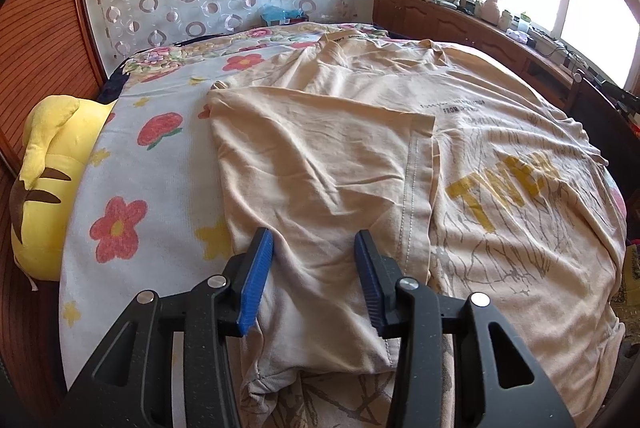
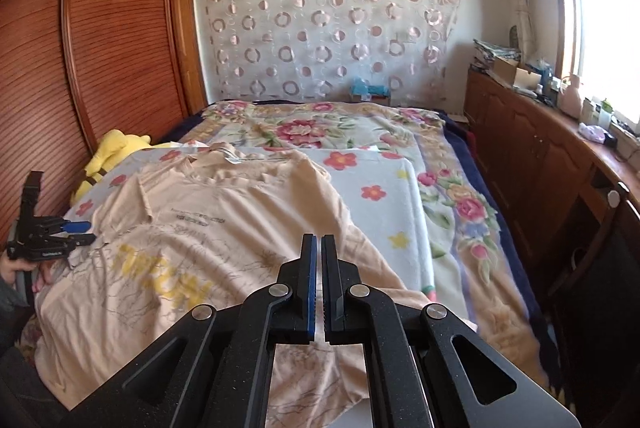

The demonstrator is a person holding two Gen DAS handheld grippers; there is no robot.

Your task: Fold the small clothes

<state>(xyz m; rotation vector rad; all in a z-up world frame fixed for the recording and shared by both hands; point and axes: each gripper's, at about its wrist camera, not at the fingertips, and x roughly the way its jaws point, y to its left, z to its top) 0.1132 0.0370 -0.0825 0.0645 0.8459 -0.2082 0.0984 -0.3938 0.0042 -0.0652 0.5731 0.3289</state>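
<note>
A beige T-shirt [image 1: 500,116] with yellow letters lies spread on the bed. Its left side [image 1: 320,168] is folded over the front, hem edge showing. My left gripper [image 1: 314,240] is open, its blue pads straddling the folded cloth just above it. In the right wrist view the shirt [image 2: 224,204] lies ahead and to the left. My right gripper [image 2: 319,242] is shut above the shirt's right part, and I cannot tell whether cloth is pinched. The left gripper [image 2: 82,232] shows at the shirt's far left edge, held by a hand.
A floral white blanket [image 1: 160,156] covers the bed [image 2: 460,196]. A yellow plush toy [image 1: 44,164] lies by the wooden wardrobe [image 2: 100,40] on the left. A cluttered wooden cabinet [image 2: 540,156] runs under the window on the right. A circle-patterned curtain [image 2: 328,16] hangs behind.
</note>
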